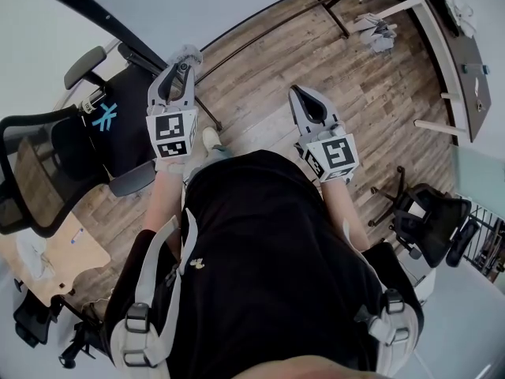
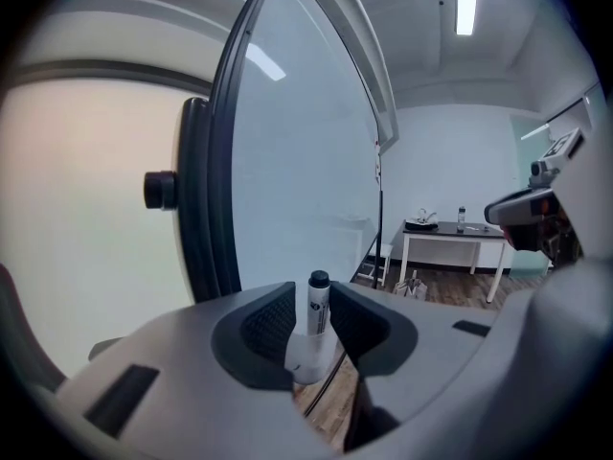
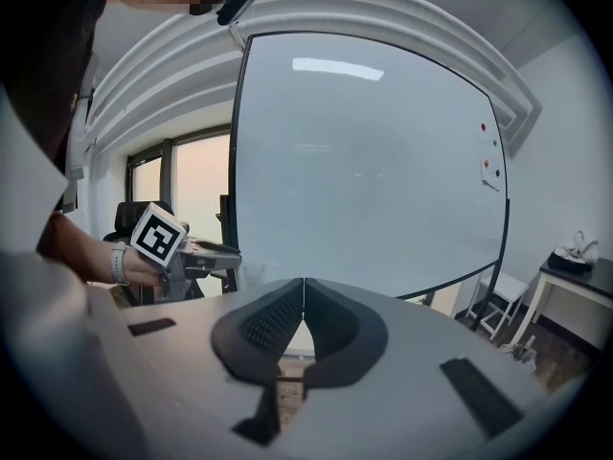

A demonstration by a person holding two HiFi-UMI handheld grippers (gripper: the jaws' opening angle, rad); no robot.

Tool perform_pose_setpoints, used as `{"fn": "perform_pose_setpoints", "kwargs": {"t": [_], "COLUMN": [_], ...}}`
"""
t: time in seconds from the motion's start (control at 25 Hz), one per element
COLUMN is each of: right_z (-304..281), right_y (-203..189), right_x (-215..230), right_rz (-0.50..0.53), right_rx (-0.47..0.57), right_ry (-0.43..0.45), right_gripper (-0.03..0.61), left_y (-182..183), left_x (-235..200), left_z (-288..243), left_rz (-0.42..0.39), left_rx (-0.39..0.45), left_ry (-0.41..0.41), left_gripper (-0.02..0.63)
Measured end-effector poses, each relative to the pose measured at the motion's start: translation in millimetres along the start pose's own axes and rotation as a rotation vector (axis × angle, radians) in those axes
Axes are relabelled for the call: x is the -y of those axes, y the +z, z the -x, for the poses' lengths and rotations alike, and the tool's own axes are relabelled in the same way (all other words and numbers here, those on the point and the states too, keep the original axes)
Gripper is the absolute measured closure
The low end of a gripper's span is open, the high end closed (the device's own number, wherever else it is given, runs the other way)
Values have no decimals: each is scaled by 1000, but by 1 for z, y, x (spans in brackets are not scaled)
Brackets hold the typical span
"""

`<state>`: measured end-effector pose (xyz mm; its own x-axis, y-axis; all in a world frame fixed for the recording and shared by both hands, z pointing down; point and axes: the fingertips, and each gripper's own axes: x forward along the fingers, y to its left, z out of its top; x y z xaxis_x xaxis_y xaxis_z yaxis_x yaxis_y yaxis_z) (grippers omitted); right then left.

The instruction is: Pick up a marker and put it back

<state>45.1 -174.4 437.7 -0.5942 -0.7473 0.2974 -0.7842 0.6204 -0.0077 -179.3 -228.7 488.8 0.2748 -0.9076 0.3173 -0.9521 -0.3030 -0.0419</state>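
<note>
Marker (image 2: 317, 316) upright, cap up, clamped in left tongs (image 2: 312, 338).

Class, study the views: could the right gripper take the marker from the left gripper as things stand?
Probably not yet. The right gripper has jaws shut together and aims at the whiteboard, while the marker sits clamped in the left gripper. Only open air separates them, though.

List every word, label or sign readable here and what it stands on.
None can be read.
marker: dark print on the barrel, too small.
chair: blue emblem, no letters.
left gripper, right gripper: square marker patterns only, no text.
</note>
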Motion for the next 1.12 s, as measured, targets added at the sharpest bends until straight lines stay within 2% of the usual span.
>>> {"fn": "perform_pose_setpoints", "kwargs": {"t": [0.56, 1.12], "right_z": [17, 31], "right_y": [5, 5], "right_x": [-14, -55], "right_rz": [17, 48], "right_rx": [38, 50], "right_ry": [78, 210], "right_gripper": [563, 563], "left_y": [15, 27], "left_x": [18, 38], "left_z": [43, 106], "left_rz": [0, 38], "left_rx": [37, 101], "left_ry": [46, 63], "left_gripper": [499, 517]}}
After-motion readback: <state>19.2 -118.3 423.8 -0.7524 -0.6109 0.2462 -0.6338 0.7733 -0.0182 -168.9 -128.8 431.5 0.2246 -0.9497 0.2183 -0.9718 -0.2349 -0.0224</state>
